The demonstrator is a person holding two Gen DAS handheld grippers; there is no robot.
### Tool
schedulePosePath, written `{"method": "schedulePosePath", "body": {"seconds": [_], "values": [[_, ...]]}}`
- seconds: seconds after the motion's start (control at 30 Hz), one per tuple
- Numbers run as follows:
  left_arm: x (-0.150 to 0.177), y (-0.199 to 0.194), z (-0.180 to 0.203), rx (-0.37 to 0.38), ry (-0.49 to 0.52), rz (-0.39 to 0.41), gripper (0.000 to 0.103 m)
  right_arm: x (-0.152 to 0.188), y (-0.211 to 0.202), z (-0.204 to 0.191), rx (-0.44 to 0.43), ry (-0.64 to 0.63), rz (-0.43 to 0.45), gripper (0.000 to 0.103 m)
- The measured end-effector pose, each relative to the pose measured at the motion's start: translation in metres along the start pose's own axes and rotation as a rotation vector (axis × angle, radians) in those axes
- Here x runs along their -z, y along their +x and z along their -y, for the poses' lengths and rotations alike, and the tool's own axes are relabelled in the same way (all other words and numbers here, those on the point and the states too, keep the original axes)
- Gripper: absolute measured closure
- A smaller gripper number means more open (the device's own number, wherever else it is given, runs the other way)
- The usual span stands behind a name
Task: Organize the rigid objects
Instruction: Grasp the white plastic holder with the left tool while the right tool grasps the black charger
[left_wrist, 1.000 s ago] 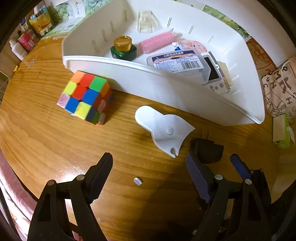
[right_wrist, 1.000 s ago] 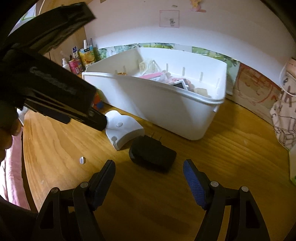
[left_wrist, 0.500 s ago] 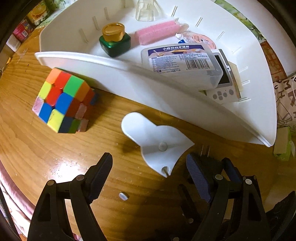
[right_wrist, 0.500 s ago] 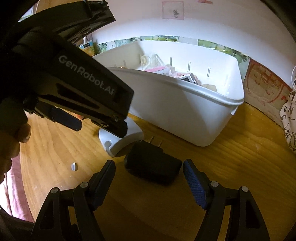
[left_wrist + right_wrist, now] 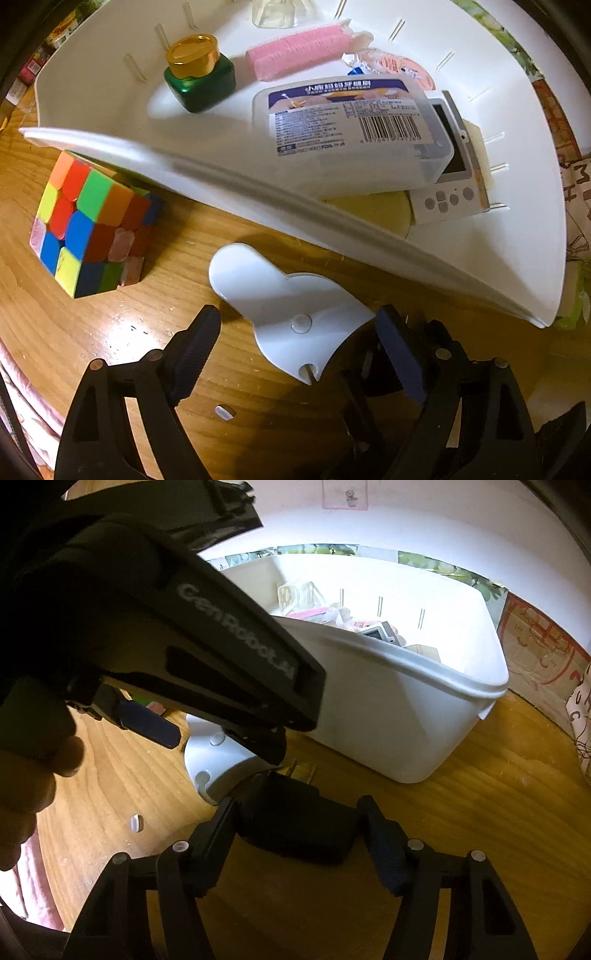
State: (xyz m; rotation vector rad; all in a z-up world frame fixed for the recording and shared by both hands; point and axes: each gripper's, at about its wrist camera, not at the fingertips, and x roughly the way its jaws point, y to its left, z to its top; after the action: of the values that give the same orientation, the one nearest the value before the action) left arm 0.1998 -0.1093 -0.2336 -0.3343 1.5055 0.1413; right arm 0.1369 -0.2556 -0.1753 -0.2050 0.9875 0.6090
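Note:
A flat white plastic piece [image 5: 295, 306] lies on the wooden table in front of the white bin [image 5: 258, 192]. My left gripper [image 5: 297, 328] points straight down over it. Its jaws are opening and straddle the piece's wide end without pressing on it. A black power adapter [image 5: 295, 823], prongs toward the bin, lies between the fingers of my right gripper [image 5: 297, 812]. Those jaws are closing, and a thin gap shows at the right pad. A colourful puzzle cube [image 5: 88, 229] sits to the left against the bin wall.
The bin holds a green jar with a gold lid [image 5: 195, 74], a pink roller [image 5: 299, 51], a clear labelled box [image 5: 351, 122] and a white handheld device [image 5: 450, 184]. A small white pellet [image 5: 224, 411] lies on the table. The left gripper's body and a hand fill the right view's upper left.
The left gripper came down and forward, and its fingers now flank the white piece. The right gripper moved in on the adapter and its jaws narrowed around it.

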Motion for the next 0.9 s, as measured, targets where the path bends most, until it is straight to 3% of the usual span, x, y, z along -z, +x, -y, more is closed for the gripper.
{"method": "schedulePosePath", "body": {"seconds": [0.5, 0.7, 0.9], "values": [[-0.022, 0.020, 0.015, -0.064, -0.007, -0.032, 0.016, 0.000, -0.006, 0.024, -0.006, 0.031, -0.022, 0.037], [-0.016, 0.007, 0.021, -0.054, 0.010, -0.019, 0.032, 0.003, -0.011, 0.034, 0.011, 0.055, -0.026, 0.037], [-0.018, 0.007, 0.021, -0.051, 0.014, -0.030, 0.033, 0.007, -0.018, 0.039, 0.011, 0.075, -0.028, 0.037]]}}
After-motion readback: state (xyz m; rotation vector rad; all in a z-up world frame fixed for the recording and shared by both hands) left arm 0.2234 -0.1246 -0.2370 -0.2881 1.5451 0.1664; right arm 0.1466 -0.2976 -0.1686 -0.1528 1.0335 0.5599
